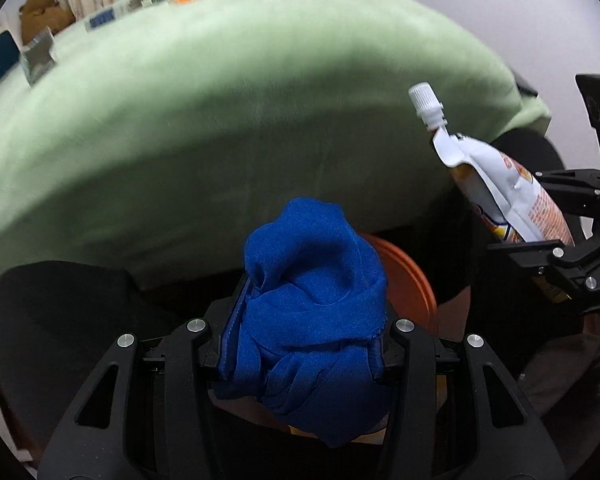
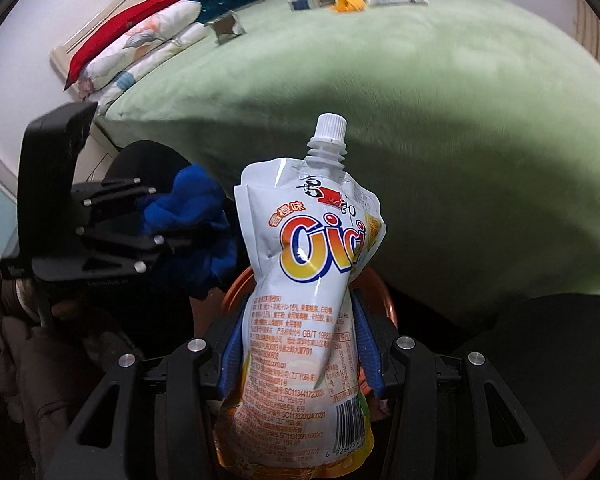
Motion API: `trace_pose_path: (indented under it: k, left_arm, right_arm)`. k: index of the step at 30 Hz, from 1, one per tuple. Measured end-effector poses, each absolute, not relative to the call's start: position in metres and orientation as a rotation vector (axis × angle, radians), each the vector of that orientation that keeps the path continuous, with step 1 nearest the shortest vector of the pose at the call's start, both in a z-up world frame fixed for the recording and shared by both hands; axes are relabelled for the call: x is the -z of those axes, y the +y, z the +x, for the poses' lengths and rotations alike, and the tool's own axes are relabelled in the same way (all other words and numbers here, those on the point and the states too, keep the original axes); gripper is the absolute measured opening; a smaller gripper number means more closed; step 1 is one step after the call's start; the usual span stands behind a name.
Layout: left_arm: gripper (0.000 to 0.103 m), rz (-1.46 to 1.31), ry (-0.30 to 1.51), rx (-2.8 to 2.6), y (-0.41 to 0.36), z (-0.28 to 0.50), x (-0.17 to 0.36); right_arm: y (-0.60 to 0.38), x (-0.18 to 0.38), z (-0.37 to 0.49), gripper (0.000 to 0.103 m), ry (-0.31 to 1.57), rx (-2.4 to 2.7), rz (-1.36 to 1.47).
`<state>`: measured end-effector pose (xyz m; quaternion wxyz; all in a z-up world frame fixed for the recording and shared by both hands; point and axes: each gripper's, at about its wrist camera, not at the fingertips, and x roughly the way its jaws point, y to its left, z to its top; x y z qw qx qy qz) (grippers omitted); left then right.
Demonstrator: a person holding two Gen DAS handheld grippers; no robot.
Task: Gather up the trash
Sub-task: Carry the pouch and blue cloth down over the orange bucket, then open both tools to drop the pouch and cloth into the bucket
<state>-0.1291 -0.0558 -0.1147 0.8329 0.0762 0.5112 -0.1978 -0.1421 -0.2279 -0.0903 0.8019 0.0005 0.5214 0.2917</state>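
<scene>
Blue cloth (image 1: 312, 312) clamped in left gripper (image 1: 304, 344), drink pouch (image 2: 308, 280) (capped) in right gripper (image 2: 300, 344), orange bin (image 1: 410, 284) below.

We see a blue cloth (image 1: 312, 320), matt and finely woven, with soft folds and a frayed edge. The drink pouch (image 2: 308, 288) looks like glossy printed plastic film, creased, with a ribbed white plastic cap (image 2: 331, 125). The left gripper (image 1: 304, 344) and right gripper (image 2: 300, 344) are matt black plastic with shiny metal screw heads and blue pads (image 2: 231, 350) of a smoother plastic look. The green blanket (image 1: 220, 128) is plush, velvety fabric. The orange bin (image 1: 414, 280) has a smooth, faintly shiny plastic rim. A silver wrapper (image 2: 226, 28) shines like foil.
</scene>
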Motion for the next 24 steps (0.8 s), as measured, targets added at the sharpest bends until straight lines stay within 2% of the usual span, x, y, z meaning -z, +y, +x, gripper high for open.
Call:
trace_pose_path:
  k: [10,20,21,22,23,24]
  left_arm:
    - [0.047,0.155,1.275,0.4,-0.059,-0.111,0.16]
    - [0.047,0.198,1.402,0.375,-0.063,-0.097,0.183]
    - [0.048,0.202,1.411,0.377,-0.064,-0.097,0.185]
    - [0.055,0.203,1.42,0.382,-0.066,-0.096,0.185]
    - [0.06,0.205,1.426,0.382,-0.066,-0.094,0.186]
    - [0.074,0.199,1.433,0.385,-0.066,-0.093,0.186]
  right_arm:
    - [-0.203,0.146,-0.13,0.048,1.318,-0.604,-0.079]
    - [-0.177,0.168,-0.118,0.048,1.426,-0.602,-0.116]
    - [-0.175,0.169,-0.117,0.05,1.43,-0.603,-0.121]
    - [-0.173,0.17,-0.117,0.052,1.432,-0.603,-0.128]
    - [-0.174,0.171,-0.115,0.066,1.435,-0.599,-0.132]
    - [-0.175,0.174,-0.114,0.077,1.439,-0.589,-0.14]
